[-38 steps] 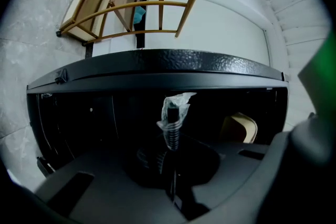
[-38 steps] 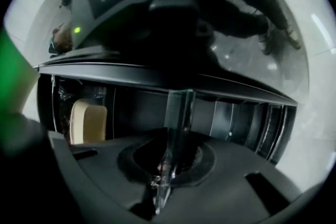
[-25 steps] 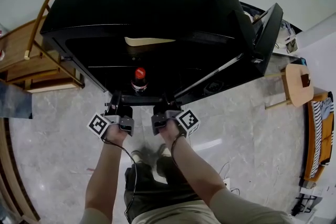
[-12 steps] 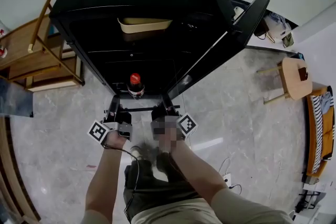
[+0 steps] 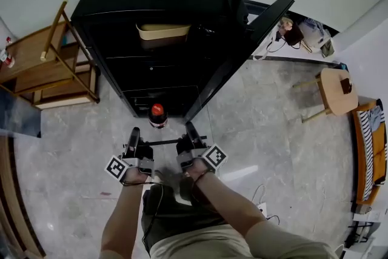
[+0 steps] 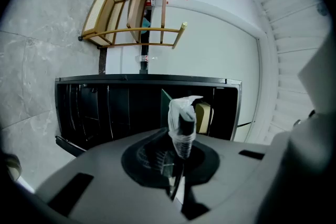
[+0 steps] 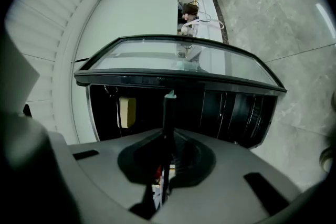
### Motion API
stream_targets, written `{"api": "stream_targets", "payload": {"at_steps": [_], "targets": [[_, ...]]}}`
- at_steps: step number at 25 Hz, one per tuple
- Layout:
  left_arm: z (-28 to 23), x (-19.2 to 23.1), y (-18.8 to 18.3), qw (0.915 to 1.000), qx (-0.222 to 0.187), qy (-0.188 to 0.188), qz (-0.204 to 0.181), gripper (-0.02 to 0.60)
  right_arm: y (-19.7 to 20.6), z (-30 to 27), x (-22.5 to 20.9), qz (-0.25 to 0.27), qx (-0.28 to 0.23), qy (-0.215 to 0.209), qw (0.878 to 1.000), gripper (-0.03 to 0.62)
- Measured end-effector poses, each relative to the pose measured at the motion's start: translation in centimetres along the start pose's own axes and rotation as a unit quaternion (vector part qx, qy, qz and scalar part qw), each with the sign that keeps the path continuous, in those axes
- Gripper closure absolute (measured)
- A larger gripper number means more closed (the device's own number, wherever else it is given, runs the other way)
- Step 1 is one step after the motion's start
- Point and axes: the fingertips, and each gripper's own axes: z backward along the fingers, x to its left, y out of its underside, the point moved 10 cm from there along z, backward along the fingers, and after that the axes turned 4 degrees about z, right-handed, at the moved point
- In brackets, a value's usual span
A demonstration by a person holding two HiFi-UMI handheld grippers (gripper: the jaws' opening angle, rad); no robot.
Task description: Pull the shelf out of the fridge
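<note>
Both of your grippers are pinched down hard on the front rail of the glass shelf. The left gripper has its jaws pressed nearly together on the rail's left end, and the right gripper does the same at the right end. The shelf sits low in front of the black fridge, drawn well out toward you. I can't tell whether its back edge is free of the cabinet.

Your big worry is the red-capped bottle, which stands upright on the glass out beyond your jaws. You hold only the near edge, so all that weight hangs ahead of the grip. If the far side sags, the bottle slides away from you or topples, and there's hard stone floor underneath.

Next is the grip itself. In the left gripper view, crinkled clear film shows right at the jaws. If that's wrapped round the rail, it could let the pads skate.

Watch your two hands as well. Pull one ahead of the other and the shelf skews, which could jam it in its guides or twist it out of a pinch.

Finally, the open fridge door stands just to the right, and a swing that way could knock the glass corner against it.
</note>
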Motion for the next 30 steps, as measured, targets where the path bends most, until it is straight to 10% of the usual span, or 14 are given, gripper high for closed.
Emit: {"api": "stream_targets", "payload": {"at_steps": [30], "targets": [[5.6, -33.3, 5.1, 0.9991, 0.003, 0.041, -0.015, 0.569, -2.9, 8.4, 32.3, -0.026, 0.063, -0.043, 0.997, 0.591]]}}
